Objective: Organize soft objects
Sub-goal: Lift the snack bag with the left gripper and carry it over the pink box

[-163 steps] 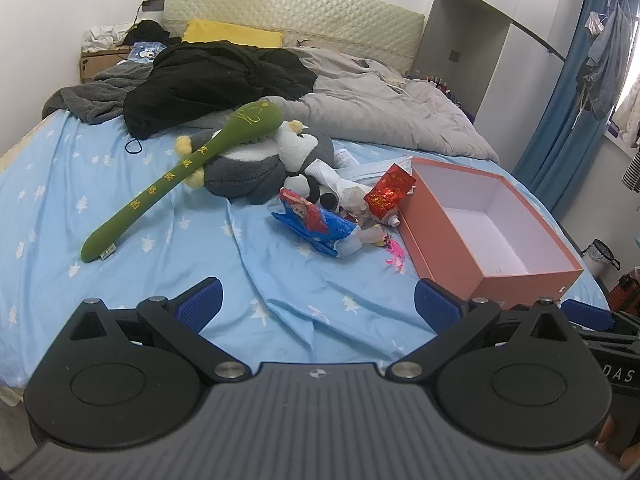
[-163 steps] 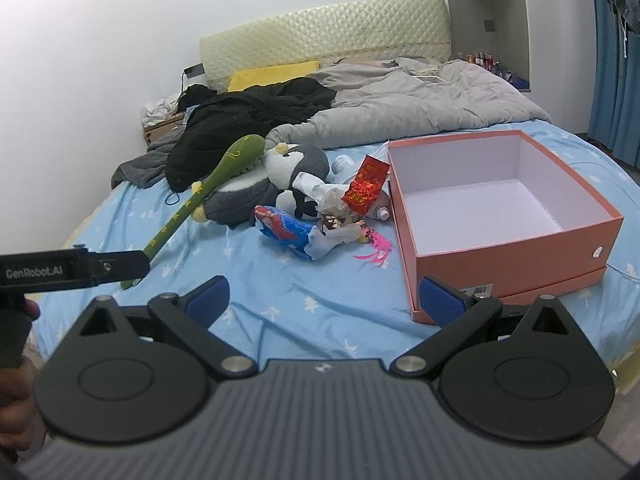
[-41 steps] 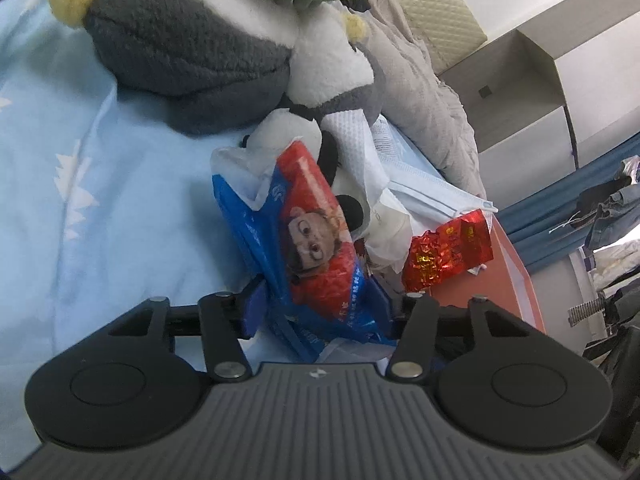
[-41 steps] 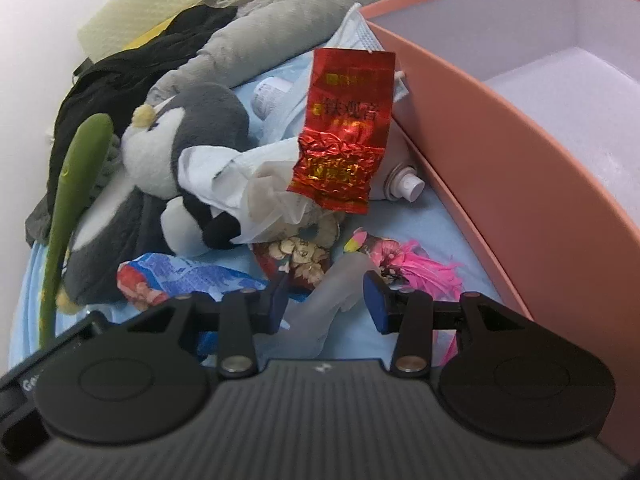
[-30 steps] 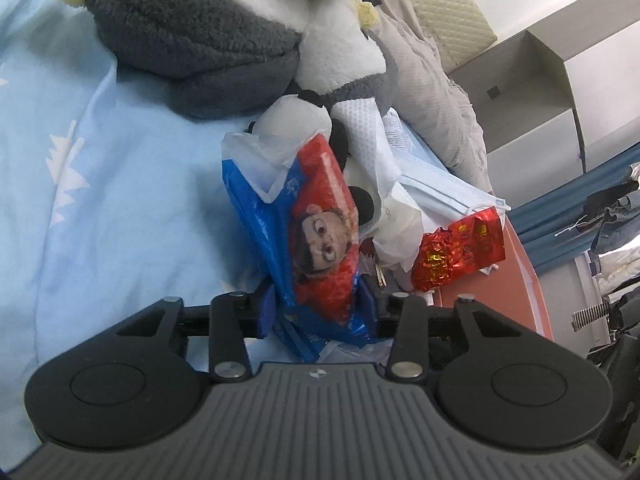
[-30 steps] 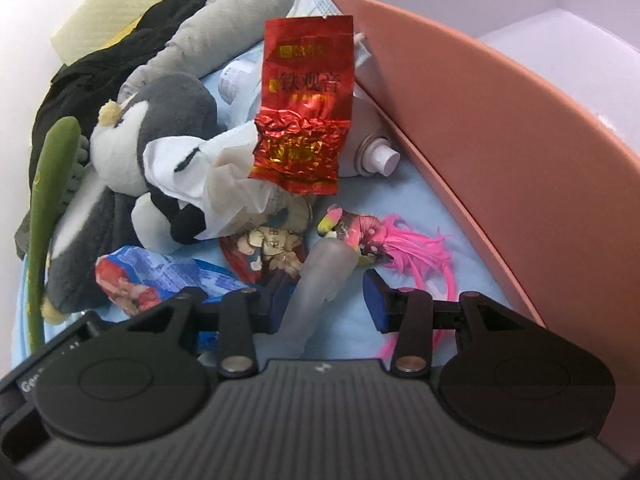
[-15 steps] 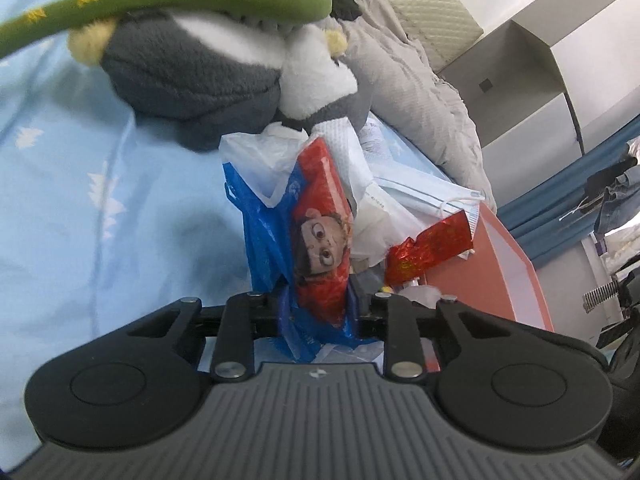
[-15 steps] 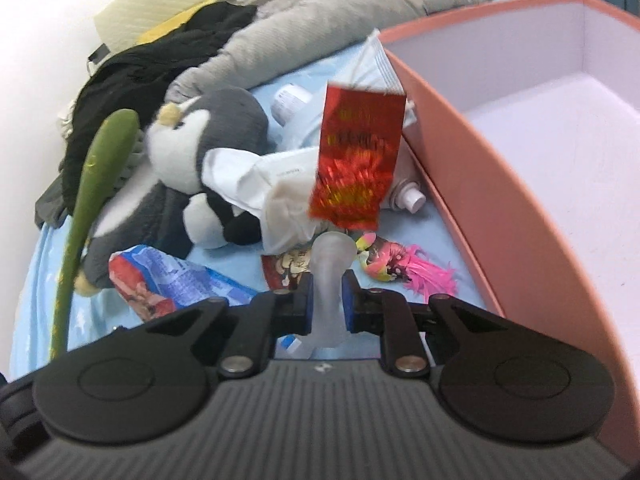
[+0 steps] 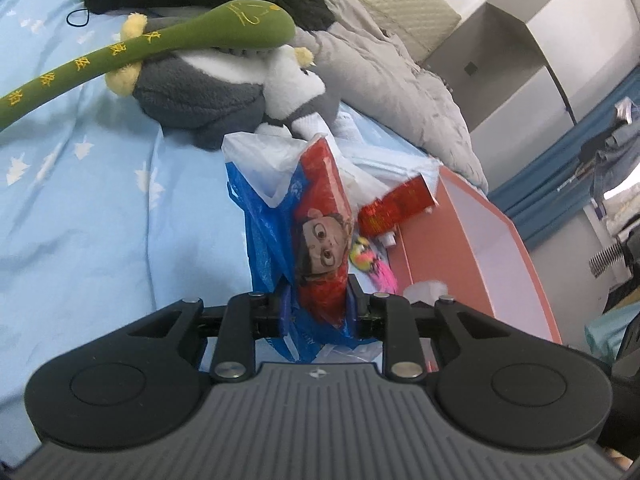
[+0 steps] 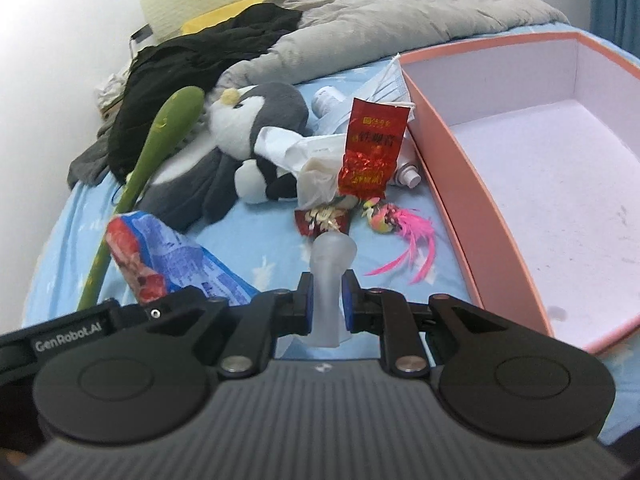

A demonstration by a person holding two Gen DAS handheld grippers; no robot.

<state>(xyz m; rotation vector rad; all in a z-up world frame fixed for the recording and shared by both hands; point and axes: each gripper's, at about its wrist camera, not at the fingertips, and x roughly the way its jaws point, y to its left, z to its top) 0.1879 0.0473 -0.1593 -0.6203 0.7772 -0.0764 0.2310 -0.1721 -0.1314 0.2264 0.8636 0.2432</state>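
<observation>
My left gripper [image 9: 318,305] is shut on a blue and red snack packet [image 9: 320,240] with a cartoon face, held up off the blue bedsheet [image 9: 80,208]. The same packet [image 10: 160,256] shows at the left of the right wrist view. My right gripper [image 10: 327,303] is shut on a frosted, translucent soft tube [image 10: 333,258], which stands upright between the pads. Behind lie a grey and white penguin plush [image 10: 256,120] and a long green plush [image 9: 160,44] resting across it. The open salmon box [image 10: 452,184] stands to the right, with nothing inside.
A red foil packet [image 10: 372,152], crumpled white tissue [image 10: 292,144], a pink feathered toy [image 10: 400,220] and a small white bottle [image 10: 406,174] lie by the box wall. Black clothes [image 10: 200,52] and a grey duvet [image 10: 380,20] cover the bed's far end.
Both grippers closed on their items and rose. The snack packet and the frosted tube have come up off the sheet, and the pile now sits farther from both cameras.
</observation>
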